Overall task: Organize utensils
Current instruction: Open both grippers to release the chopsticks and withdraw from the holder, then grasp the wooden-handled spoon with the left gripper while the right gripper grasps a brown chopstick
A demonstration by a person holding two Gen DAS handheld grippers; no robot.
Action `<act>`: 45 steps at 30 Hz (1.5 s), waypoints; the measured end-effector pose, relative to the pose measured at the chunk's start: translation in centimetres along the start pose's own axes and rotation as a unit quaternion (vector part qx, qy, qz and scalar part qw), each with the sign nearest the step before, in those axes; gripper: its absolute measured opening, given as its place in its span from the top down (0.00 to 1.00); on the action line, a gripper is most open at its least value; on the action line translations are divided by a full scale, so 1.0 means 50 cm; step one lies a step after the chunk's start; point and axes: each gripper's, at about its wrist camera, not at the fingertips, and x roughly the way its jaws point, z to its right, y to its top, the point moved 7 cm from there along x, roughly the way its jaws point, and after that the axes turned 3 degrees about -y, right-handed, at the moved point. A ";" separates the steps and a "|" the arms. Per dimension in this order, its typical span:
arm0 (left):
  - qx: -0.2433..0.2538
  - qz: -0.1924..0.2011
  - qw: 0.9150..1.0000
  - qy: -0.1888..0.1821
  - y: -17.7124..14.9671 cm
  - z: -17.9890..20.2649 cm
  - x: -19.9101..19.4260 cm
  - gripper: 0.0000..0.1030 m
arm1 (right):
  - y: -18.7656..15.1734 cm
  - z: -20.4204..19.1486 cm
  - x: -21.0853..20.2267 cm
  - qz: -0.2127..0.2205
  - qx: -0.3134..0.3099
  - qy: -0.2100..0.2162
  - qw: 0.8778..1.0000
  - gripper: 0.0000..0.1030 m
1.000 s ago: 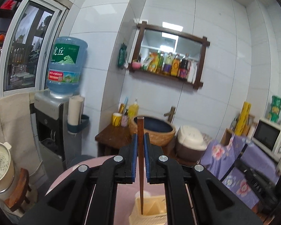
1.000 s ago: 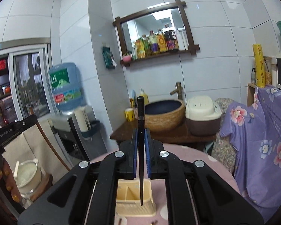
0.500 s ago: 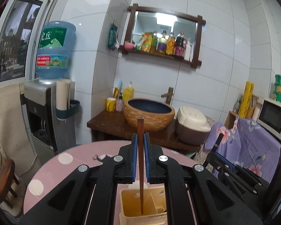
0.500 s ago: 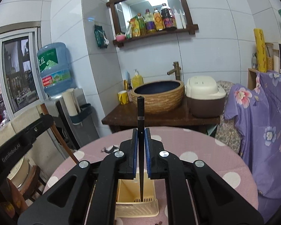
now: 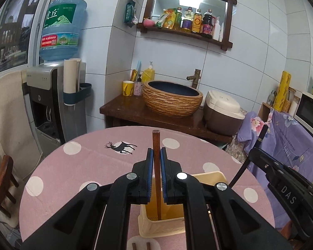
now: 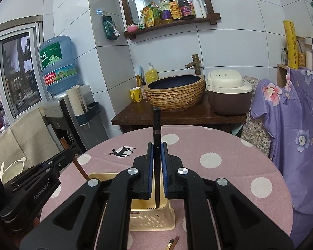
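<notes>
The likeliest trouble is at the cream plastic utensil basket (image 5: 210, 177), which stands on the pink dotted table (image 5: 83, 166) toward 6 o'clock in both views: it looks light and slotted, so a tip catching a rim or divider could tip or shove it. Both sticks head for it together, so the tools could also knock each other. The left gripper (image 5: 156, 173) has its jaws pinching a brown wooden chopstick (image 5: 155, 143), upright, tip low inside the basket. The right gripper (image 6: 157, 166) likewise clamps a black chopstick (image 6: 156, 125), upright, tip over the basket. Released from too high, either could bounce out. More sticks (image 6: 172, 243) lie at 6 o'clock.
</notes>
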 end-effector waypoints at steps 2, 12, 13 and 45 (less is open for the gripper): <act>0.003 -0.002 1.000 -0.003 0.001 0.003 -0.001 0.92 | 0.000 -0.001 0.000 0.000 -0.003 -0.001 1.000 0.92; 0.030 0.043 0.999 0.005 -0.005 -0.001 -0.090 0.30 | -0.002 0.002 -0.062 0.039 -0.011 -0.002 0.999 0.44; 0.032 0.044 0.998 0.003 -0.009 -0.003 -0.102 0.27 | -0.007 0.003 -0.073 0.040 -0.016 -0.002 0.999 0.44; -0.044 -0.179 0.983 0.014 -0.402 -0.156 -0.127 0.47 | -0.462 0.062 -0.096 -0.205 -0.003 -0.025 0.978 0.40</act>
